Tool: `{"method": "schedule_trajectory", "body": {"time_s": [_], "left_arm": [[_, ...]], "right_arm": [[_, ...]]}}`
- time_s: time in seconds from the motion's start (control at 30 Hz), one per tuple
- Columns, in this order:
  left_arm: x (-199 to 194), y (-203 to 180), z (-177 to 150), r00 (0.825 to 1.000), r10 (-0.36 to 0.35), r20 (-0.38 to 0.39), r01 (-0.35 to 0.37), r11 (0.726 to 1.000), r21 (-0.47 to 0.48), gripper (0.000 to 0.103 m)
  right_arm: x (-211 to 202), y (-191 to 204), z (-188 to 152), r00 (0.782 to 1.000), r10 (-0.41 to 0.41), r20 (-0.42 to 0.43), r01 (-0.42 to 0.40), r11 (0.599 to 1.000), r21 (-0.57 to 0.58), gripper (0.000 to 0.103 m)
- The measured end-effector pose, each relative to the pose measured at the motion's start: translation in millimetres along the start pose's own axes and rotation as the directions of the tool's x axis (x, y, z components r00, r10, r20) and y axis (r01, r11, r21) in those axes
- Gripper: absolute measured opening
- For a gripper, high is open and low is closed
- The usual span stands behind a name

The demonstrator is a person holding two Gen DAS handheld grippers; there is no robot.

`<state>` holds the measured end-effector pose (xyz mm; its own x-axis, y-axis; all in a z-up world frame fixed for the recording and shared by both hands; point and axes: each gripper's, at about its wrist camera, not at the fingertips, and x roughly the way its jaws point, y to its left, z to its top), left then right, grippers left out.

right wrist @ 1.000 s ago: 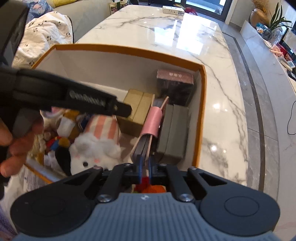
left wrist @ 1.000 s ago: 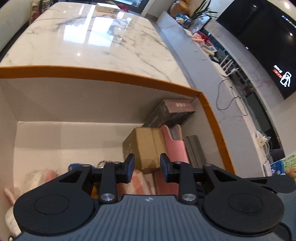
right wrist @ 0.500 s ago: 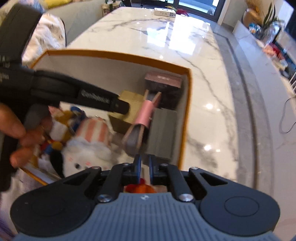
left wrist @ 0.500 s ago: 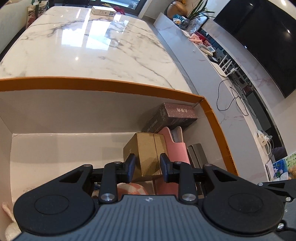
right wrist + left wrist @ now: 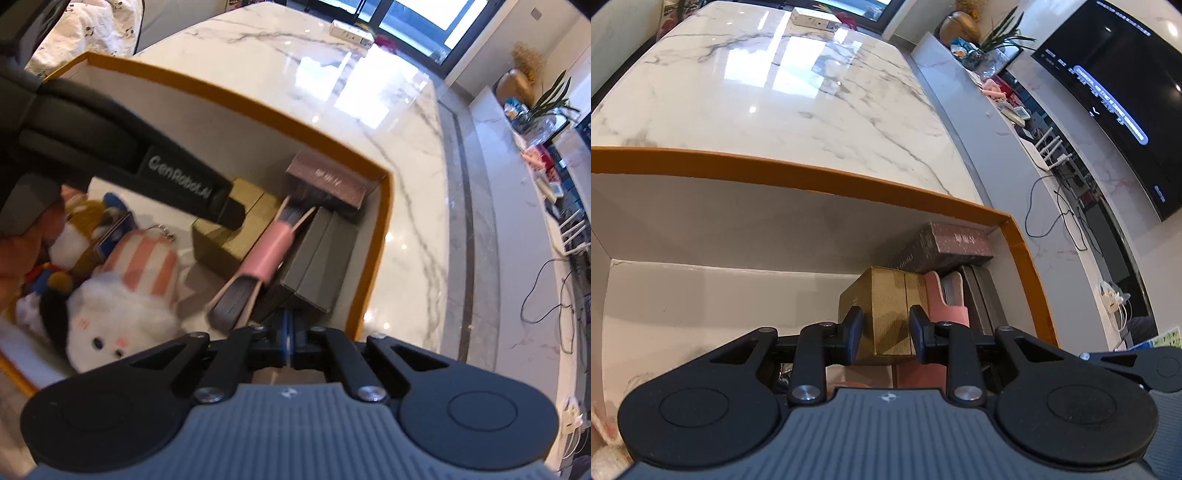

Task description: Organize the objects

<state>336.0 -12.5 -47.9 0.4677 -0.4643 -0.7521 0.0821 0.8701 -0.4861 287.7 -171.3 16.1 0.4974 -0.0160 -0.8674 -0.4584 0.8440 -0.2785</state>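
A: Your left tool [image 5: 885, 334] has its jaws partly apart and empty, hovering over the tan carton [image 5: 882, 310] inside the orange-rimmed storage box [image 5: 820, 177] on the marble bench [image 5: 783, 99]. Nothing sits between the pads.

B: And your right tool [image 5: 289, 345]?

A: Its jaws have just been closing and now meet, with nothing visible between them. It sits at the near right corner, just above the 2 grey boxes [image 5: 317, 258].

B: Why is everything stacked at the right?

A: It looks like packing by kind: rigid items stand on edge against the right wall, with the pink-banded book [image 5: 258, 266] wedged between carton and grey boxes, and the maroon box [image 5: 328, 182] far behind. Plush toys [image 5: 122, 295] fill the left.

B: Any writing?

A: "GenRobot.AI" on your left tool's arm; the maroon box's print is unreadable.
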Motion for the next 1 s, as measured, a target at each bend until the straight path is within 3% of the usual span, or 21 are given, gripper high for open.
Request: {"method": "schedule_trajectory", "body": {"time_s": [0.2, 0.33, 0.5, 0.6, 0.73, 0.9, 0.97, 1.0], "left_arm": [[0.5, 3.8, -0.5, 1.000, -0.017, 0.002, 0.017, 0.999, -0.028, 0.032], [-6.0, 2.2, -3.8, 1.000, -0.004, -0.002, 0.004, 0.999, -0.033, 0.032], [-40.1, -10.3, -11.5, 0.998, -0.009, 0.056, 0.008, 1.000, 0.020, 0.032], [-70.3, -25.0, -21.8, 0.995, -0.032, 0.097, 0.022, 0.995, 0.100, 0.032], [-114.0, -38.3, -39.0, 0.988, -0.033, 0.150, 0.007, 0.985, 0.174, 0.032], [-158.1, -41.7, -68.7, 0.981, -0.008, 0.196, -0.040, 0.970, 0.240, 0.036], [-168.1, -37.6, -81.3, 0.979, 0.015, 0.202, -0.067, 0.966, 0.251, 0.053], [-172.1, -36.1, -88.4, 0.978, 0.027, 0.206, -0.081, 0.963, 0.257, 0.055]], "right_arm": [[0.3, 4.8, -3.6, 1.000, -0.023, 0.017, 0.024, 0.999, -0.030, 0.002], [-9.0, 3.9, -10.9, 0.999, -0.001, 0.032, 0.001, 1.000, -0.003, 0.003], [-32.4, 3.6, -24.3, 0.994, 0.054, 0.096, -0.059, 0.997, 0.055, 0.005], [-48.9, 9.5, -31.6, 0.987, 0.053, 0.149, -0.066, 0.994, 0.082, 0.019], [-73.2, 16.6, -43.2, 0.969, 0.071, 0.236, -0.102, 0.987, 0.123, 0.024], [-98.7, 19.5, -64.5, 0.920, 0.156, 0.361, -0.239, 0.951, 0.198, 0.042], [-103.1, 25.8, -72.8, 0.911, 0.174, 0.375, -0.266, 0.941, 0.211, 0.044], [-102.1, 29.4, -76.5, 0.909, 0.184, 0.374, -0.278, 0.936, 0.216, 0.044]]}}
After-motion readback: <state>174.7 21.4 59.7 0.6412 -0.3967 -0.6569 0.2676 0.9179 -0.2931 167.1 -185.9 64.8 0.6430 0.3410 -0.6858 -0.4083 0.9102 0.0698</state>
